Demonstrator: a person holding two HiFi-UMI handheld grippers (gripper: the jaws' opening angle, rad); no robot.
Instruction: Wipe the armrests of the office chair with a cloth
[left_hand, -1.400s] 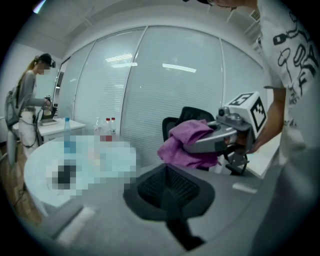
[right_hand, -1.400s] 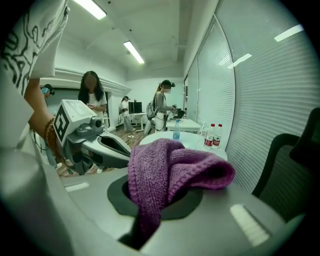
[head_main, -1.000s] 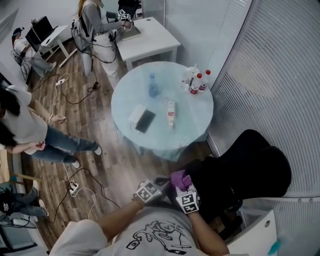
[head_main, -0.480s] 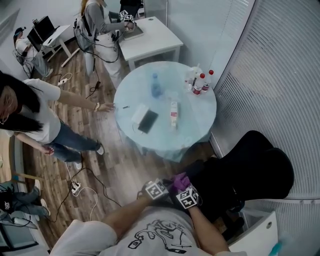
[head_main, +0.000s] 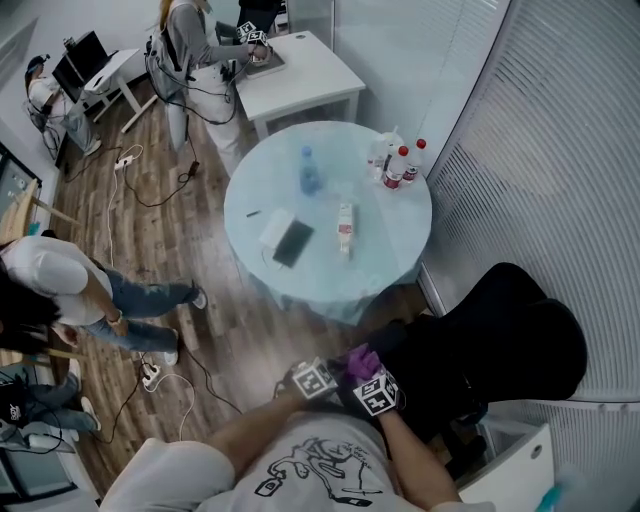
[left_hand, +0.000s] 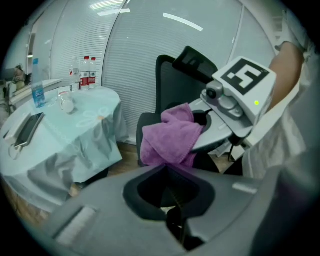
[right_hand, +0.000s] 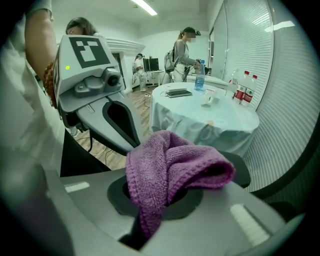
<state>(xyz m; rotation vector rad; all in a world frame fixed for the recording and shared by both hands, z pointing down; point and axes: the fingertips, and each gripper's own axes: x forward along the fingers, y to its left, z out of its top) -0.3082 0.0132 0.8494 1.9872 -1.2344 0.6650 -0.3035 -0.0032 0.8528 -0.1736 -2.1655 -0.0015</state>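
The purple cloth (right_hand: 170, 167) is bunched up and pinched in the jaws of my right gripper (right_hand: 159, 197), drooping over them. From the head view the cloth (head_main: 360, 361) hangs at the near edge of the black office chair (head_main: 500, 345), beside the right gripper (head_main: 358, 376). My left gripper (head_main: 330, 374) sits just left of it, close alongside. In the left gripper view its jaws (left_hand: 168, 169) are shut with nothing between them, pointing at the cloth (left_hand: 170, 134) and the chair's backrest (left_hand: 182, 75). I cannot tell whether the cloth touches an armrest.
A round table (head_main: 400, 255) under a pale blue cover stands just ahead, with bottles (head_main: 395, 165), a phone (head_main: 291, 242) and a carton on it. A slatted blind wall (head_main: 560, 150) runs along the right. A person (head_main: 70, 290) bends at the left; cables lie on the wood floor.
The two grippers have drawn slightly closer together at the chair's edge. The person at left reached toward the table half a second ago and has since bent away.
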